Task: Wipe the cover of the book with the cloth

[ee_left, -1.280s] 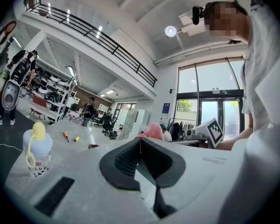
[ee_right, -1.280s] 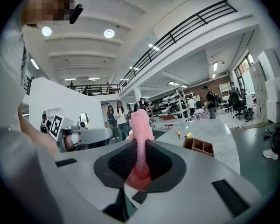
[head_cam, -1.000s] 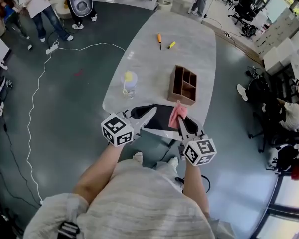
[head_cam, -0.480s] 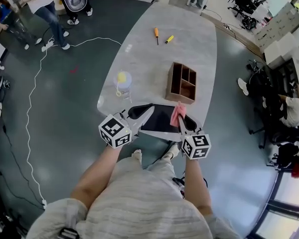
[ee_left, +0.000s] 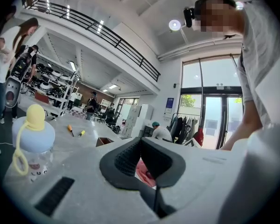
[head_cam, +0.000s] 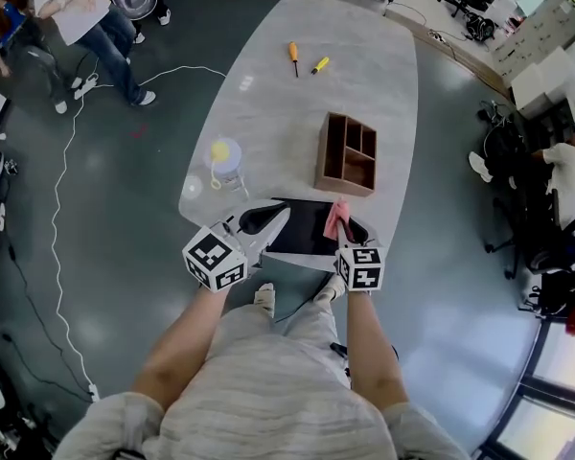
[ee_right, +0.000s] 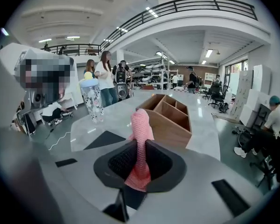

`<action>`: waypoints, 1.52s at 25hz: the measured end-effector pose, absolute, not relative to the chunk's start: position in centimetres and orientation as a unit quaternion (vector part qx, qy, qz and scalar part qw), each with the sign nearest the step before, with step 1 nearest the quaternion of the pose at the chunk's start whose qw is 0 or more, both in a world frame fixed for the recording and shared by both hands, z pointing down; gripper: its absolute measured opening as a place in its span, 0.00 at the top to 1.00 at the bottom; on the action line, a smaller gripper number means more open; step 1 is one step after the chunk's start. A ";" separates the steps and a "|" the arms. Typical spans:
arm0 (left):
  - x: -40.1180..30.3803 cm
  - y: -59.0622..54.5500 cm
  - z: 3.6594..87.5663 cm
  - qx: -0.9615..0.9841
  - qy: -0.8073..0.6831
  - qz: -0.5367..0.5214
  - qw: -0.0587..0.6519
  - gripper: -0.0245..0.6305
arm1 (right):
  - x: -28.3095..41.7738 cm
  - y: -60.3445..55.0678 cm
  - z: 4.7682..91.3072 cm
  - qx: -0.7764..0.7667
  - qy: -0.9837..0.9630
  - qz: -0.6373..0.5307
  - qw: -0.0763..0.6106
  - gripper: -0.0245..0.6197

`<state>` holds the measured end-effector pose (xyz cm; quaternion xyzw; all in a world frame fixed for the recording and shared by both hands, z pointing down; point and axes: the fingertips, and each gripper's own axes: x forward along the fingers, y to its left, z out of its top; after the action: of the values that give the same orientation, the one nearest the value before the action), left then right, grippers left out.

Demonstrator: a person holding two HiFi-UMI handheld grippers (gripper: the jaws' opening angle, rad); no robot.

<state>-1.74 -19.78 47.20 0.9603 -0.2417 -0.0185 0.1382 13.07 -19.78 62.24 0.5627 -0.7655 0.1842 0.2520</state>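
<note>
Right gripper [head_cam: 345, 238] had its fingers pinching the pink mesh cloth [head_cam: 337, 217]. In the right gripper view the cloth [ee_right: 141, 129] stood up out of the pads, bunched, with a free tuft past the tips. We judged that tuft was left out as the wiping face.

The black book [head_cam: 302, 230] lay flat on the near edge of the grey tabletop [head_cam: 364, 84], just in front of the person. The cloth sat over its right end. We couldn't tell if it was touching the cover.

Left gripper [head_cam: 268, 220] lay across the book's left end. Its fingers were pressed together at the tips with nothing held, and only a bit of pink showed through the gap behind them in the left gripper view. We judged it was there to pin the book so it wouldn't slide off the edge under wiping strokes, though contact wasn't confirmable.

Wooden divided box [head_cam: 348, 153] stood just beyond the book. A bottle with a yellow cap [head_cam: 225, 159] stood to the left, near the edge, and both were out of the wipe path.

We read the step as the cloth being brought onto the cover, wipe starting or about to. The next stroke should run leftward along the cover, toward the left gripper.
</note>
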 end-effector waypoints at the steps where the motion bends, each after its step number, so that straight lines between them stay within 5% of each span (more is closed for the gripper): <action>1: -1.9 -19.9 47.3 0.959 -0.244 -0.017 0.139 0.94 | 13.3 -19.8 62.9 0.564 -0.760 0.188 0.261 0.89; 19: -4.1 -19.6 48.6 0.952 -0.267 -0.003 0.150 0.94 | 13.2 -20.6 68.9 0.560 -0.704 0.230 0.372 0.89; 38: -6.5 -18.3 48.4 0.950 -0.275 -0.004 0.148 0.94 | 2.3 -20.8 69.1 0.491 -0.758 0.234 0.361 0.89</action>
<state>-6.49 -18.32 48.45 0.9500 -0.2746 -0.0037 0.1484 2.25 -20.80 69.10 0.4906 -0.7579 0.2335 0.3610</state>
